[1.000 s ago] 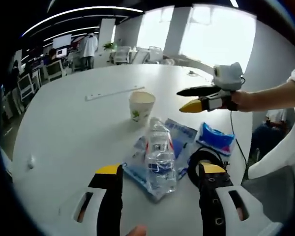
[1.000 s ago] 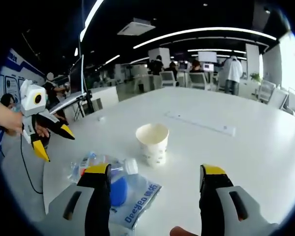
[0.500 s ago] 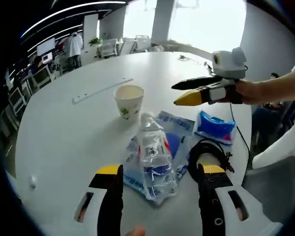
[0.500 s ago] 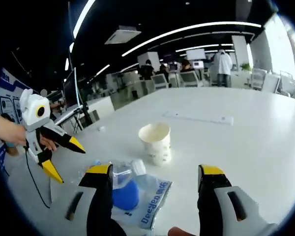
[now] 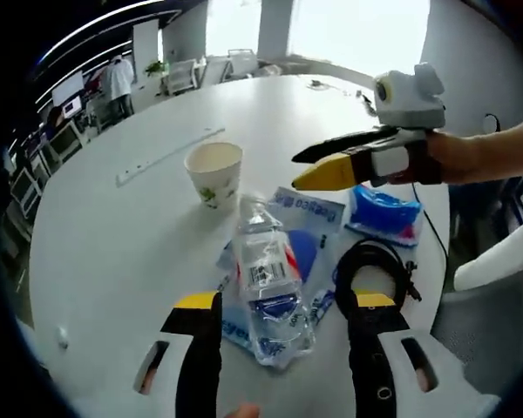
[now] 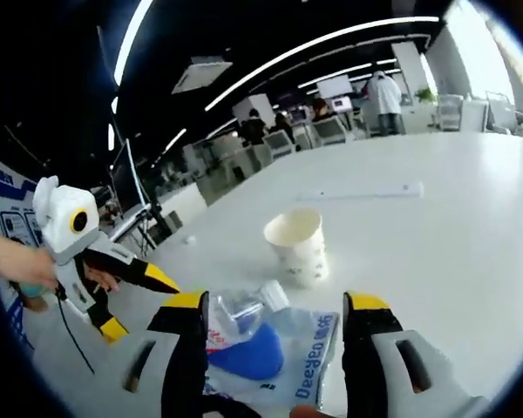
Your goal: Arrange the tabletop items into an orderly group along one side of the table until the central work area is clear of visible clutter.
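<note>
A clear water bottle [image 5: 266, 279] lies on its side on a clear plastic bag with blue print [image 5: 307, 214]. My left gripper [image 5: 285, 303] is open, with its jaws either side of the bottle's near end. A paper cup [image 5: 213, 172] stands upright just beyond. My right gripper [image 5: 298, 171] reaches in from the right, open, hovering over the bag. In the right gripper view, that gripper [image 6: 276, 302] is open above the bottle [image 6: 240, 306] and bag [image 6: 309, 353], with the cup [image 6: 298, 246] ahead. The left gripper [image 6: 144, 305] stands open at the left.
A blue packet [image 5: 383, 213] and a coiled black cable [image 5: 370, 270] lie right of the bag near the table edge [image 5: 440, 261]. A long white strip [image 5: 170, 155] lies beyond the cup. White chairs and people at desks are in the background.
My right gripper has moved in lower over the bag and bottle, which now sit between its jaws in its view. The left gripper view has tilted down. The items have not moved.
</note>
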Tool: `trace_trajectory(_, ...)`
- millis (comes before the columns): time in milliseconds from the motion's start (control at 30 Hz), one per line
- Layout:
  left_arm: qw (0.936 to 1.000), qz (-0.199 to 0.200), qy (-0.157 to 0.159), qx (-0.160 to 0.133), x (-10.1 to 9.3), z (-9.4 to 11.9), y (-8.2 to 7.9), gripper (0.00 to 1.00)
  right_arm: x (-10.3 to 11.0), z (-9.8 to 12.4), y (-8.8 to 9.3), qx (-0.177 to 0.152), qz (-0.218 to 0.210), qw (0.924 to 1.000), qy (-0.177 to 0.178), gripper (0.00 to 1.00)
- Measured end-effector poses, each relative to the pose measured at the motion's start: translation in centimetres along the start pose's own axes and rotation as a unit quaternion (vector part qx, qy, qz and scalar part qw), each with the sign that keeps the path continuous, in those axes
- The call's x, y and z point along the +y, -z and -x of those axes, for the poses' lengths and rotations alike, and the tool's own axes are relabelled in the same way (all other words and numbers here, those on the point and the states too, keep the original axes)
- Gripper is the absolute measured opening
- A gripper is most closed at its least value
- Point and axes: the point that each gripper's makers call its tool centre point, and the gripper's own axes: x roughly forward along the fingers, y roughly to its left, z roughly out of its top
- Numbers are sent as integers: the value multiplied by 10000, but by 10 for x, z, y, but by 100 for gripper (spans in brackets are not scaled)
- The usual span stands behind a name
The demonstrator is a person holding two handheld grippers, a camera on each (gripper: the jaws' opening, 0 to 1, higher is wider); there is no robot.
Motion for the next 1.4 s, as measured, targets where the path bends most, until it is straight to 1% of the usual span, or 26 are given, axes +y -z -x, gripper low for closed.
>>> trace_trajectory(100, 9999, -92, -20, 122, -1, -3, 4, 54, 2, -2, 4, 51, -330, 9994, -47, 54)
trace_trajectory(200, 9998, -86, -5, 183, -1, -5, 7, 54, 6, -5, 8, 101, -663, 9976, -141, 50)
trace_trajectory(300, 9996, -100, -7, 252, -2, -7, 11, 53, 8, -8, 13, 153, -1196, 9925, -189, 48)
trace_trajectory(400, 9994, -106, 16, 321, -4, -9, 14, 53, 8, -11, 21, 328, -1523, 9877, -163, 45)
trace_trajectory(467, 9994, -105, 20, 332, -4, -9, 14, 53, 12, -15, 20, 304, -1766, 9833, -308, 44)
trace_trajectory(500, 9994, -107, 20, 334, -4, -9, 14, 53, 14, -16, 21, 343, -1898, 9806, -356, 43)
trace_trajectory(567, 9993, -125, 7, 345, -3, -9, 14, 53, 15, -18, 21, 335, -1957, 9793, -390, 42)
trace_trajectory(767, 9991, -94, -51, 403, 2, -11, 15, 52, 26, -29, 26, 526, -2340, 9690, -592, 42)
trace_trajectory(867, 9990, -99, -47, 425, 0, -13, 14, 51, 28, -34, 27, 542, -2378, 9679, -605, 42)
trace_trajectory(900, 9990, -109, -43, 437, 0, -14, 14, 52, 28, -37, 28, 558, -2479, 9651, -633, 42)
trace_trajectory(967, 9989, -136, -29, 449, -1, -15, 14, 52, 31, -39, 28, 578, -2523, 9635, -680, 43)
trace_trajectory(1067, 9987, -147, -24, 478, -1, -16, 15, 52, 32, -41, 28, 590, -2514, 9638, -672, 43)
trace_trajectory(1233, 9988, -75, -62, 485, 1, -19, 14, 51, 28, -45, 30, 538, -2733, 9583, -632, 43)
trace_trajectory(1400, 9984, -39, -79, 565, 0, -24, 18, 51, 26, -48, 30, 505, -2907, 9534, -622, 43)
